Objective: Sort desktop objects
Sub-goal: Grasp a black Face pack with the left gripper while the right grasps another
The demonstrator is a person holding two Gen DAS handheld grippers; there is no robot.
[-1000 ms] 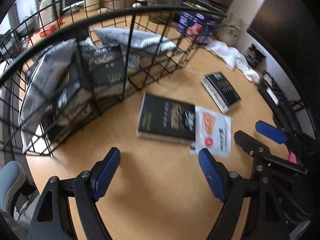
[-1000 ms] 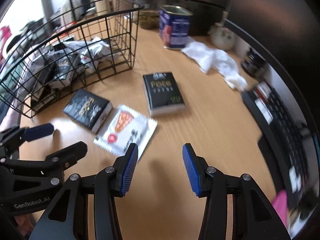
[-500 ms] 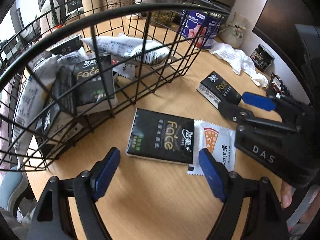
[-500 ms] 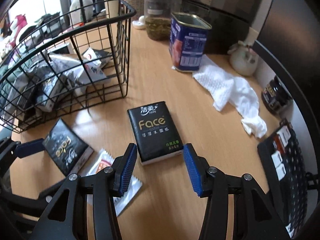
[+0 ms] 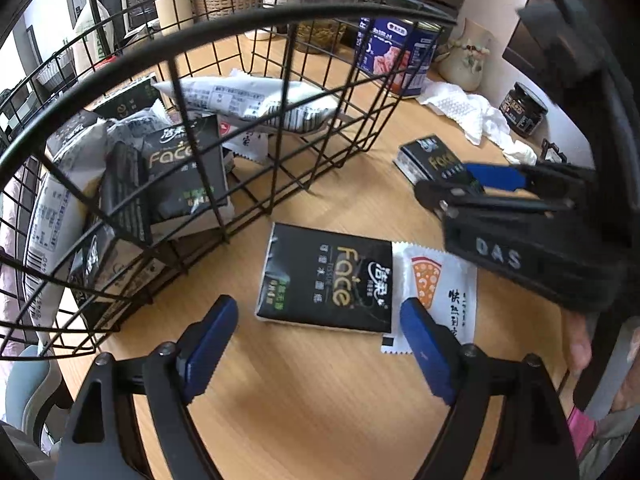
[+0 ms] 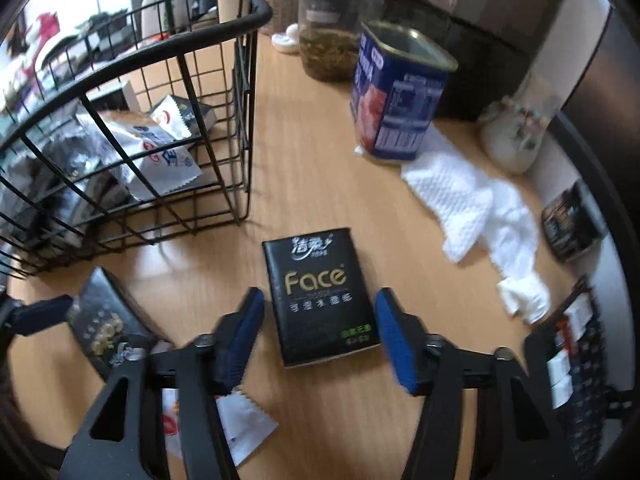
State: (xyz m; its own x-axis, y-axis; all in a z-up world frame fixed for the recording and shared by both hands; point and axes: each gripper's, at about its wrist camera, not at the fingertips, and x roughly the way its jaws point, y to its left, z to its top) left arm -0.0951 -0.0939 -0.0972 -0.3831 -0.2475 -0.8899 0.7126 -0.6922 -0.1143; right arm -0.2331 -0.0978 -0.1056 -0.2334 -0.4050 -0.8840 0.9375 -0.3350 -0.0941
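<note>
Two black "Face" tissue packs flat on the wooden bench [image 6: 320,160], beside the black wire basket [image 5: 280,128].

Right gripper [image 6: 320,332] straddling one black rectangular tissue pack [image 6: 322,294], jaws closing, pads not yet touching. Left gripper [image 5: 320,344] released wide just short of the second black tissue pack [image 5: 326,278], white pizza-print sachet [image 5: 444,292] touching its right edge.

Both fisheye cameras are looking steeply down along their own fingers, close above the wooden desk [image 5: 320,400]. The left view is facing the wire basket [image 5: 224,32] at eleven o'clock. The right view is showing it at ten o'clock. Both are sharing the blue can [image 6: 396,96], the white cloth [image 5: 472,114] and both tissue packs.
</note>
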